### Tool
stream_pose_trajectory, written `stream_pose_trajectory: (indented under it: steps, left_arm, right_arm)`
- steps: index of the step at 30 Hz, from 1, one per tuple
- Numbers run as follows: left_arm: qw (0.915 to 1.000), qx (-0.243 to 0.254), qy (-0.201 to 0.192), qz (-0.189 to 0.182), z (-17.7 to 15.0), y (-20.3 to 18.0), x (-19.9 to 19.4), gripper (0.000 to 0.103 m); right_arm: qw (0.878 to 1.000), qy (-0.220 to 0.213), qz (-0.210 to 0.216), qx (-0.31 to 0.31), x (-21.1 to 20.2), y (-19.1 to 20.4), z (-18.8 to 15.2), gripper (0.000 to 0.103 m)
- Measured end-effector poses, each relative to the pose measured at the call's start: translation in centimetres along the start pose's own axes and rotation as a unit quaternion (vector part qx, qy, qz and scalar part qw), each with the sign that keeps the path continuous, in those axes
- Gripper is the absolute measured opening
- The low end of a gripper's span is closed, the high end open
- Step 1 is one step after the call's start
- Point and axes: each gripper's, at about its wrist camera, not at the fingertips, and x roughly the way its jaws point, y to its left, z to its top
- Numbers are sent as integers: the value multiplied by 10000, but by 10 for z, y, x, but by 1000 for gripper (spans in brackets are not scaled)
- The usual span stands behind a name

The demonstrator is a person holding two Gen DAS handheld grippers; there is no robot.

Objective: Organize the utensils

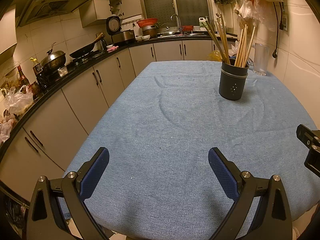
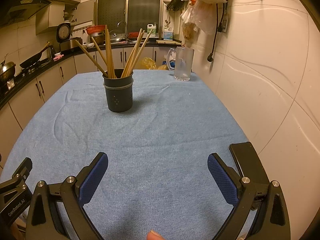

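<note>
Chopsticks (image 2: 112,60) are held upright in a dark holder (image 2: 119,92) on the blue-clothed table (image 2: 160,132), near a glass mug (image 2: 183,64); both the left gripper (image 1: 159,164) and right gripper (image 2: 158,166) are seen with jaws spread and empty, while a black phone (image 2: 248,160) is shown only by the right view.

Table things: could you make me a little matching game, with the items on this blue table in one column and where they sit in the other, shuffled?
Things:
1. chopsticks
2. dark holder
3. clear mug
4. black phone

Places:
A. far edge of the table, near the wall
B. near edge, just beside the right claw
C. standing on the blue cloth, mid-table
D. sticking up out of the holder

Pairs: 1-D, 2-C, 3-A, 4-B
</note>
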Motion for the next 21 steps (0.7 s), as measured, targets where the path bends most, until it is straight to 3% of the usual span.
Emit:
stream_pose_trajectory:
  steps: [21]
  left_arm:
    - [10000,-21,35,-21,-3,0,3,99]
  right_arm:
    - [10000,61,1,-54,4,4,-2,101]
